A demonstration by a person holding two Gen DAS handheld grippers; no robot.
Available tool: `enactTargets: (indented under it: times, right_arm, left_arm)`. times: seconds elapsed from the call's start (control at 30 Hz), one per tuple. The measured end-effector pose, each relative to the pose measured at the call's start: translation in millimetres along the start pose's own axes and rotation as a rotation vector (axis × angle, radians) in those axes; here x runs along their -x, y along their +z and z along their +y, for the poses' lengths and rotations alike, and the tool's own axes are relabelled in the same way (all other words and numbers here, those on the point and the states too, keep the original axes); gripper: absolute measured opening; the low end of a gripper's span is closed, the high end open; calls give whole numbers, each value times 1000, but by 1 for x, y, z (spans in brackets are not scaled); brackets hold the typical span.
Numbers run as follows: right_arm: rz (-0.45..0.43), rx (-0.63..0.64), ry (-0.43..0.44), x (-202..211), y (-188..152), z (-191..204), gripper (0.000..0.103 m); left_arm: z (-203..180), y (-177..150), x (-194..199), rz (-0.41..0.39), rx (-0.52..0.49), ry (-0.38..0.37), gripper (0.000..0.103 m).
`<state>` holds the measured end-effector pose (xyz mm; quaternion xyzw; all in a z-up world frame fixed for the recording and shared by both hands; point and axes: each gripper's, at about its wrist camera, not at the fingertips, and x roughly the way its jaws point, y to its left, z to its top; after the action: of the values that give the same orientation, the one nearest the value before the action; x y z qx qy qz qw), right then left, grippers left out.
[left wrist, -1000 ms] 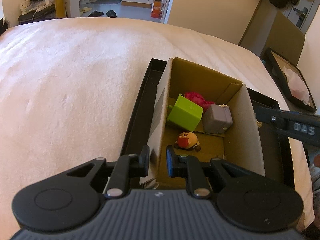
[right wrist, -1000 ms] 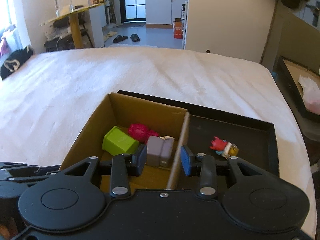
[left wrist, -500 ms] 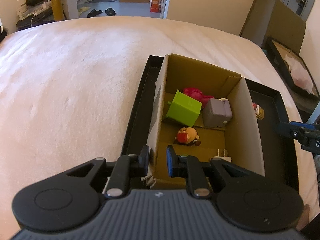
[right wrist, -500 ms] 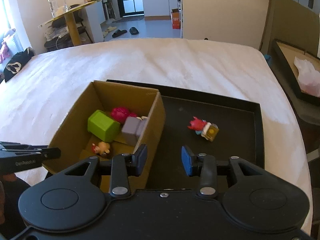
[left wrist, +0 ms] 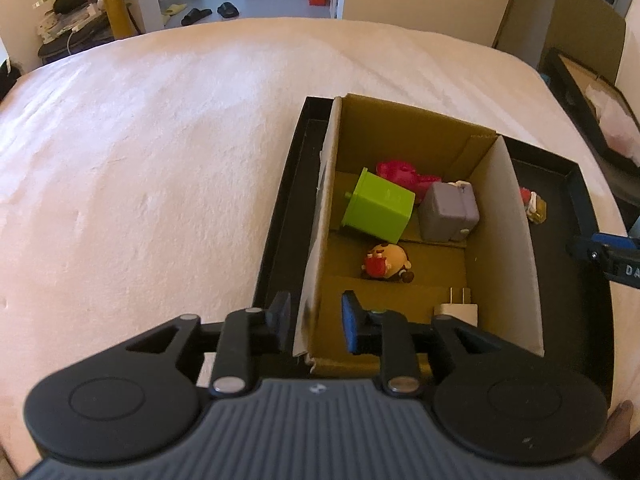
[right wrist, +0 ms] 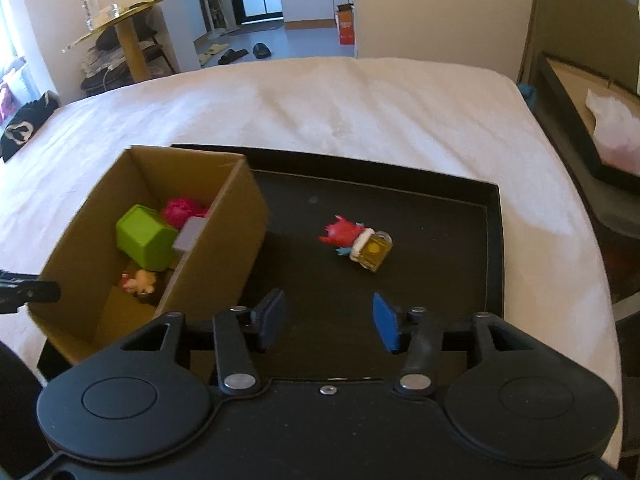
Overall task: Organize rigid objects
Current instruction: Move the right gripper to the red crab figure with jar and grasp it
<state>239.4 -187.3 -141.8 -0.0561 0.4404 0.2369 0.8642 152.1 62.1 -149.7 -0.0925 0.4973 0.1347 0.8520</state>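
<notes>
On a bed spread with a pale blanket, a black tray carries an open cardboard box at its left end. The left gripper straddles the box's near left wall; its fingers have just been easing apart and now stand clear of the cardboard on either side. Inside the box lie a green block, a pink toy, a grey cube, a small round figure and a white plug. The right gripper hangs over the tray's bare floor, its fingers just widened, nothing between them. A red-and-yellow figurine lies on its side beyond them, on the tray outside the box.
</notes>
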Motion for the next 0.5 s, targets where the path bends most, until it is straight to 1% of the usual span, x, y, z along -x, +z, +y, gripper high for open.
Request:
enactTargets:
  times: [0.1,0.13,0.17,0.23,0.5]
  right_arm:
    - [10,-1,7,-10,1,-6,57]
    - [10,8,8,-13,2,-7,59]
    - [8,18,11,-15,4,-7,60]
    - [4,38,22,-21,7,-9,60]
    - [10,85,42,-45,20,-17,60]
  left_arm:
    - [-3,5,-1,7,-2,24,31]
    - [-4,6,-1,8,-2,32,34]
    - [-6,8,-1,10,-6,44,38]
    - [-9,10,0,10,-9,67,40]
    - [-24,21,-2,20,-17,135,42]
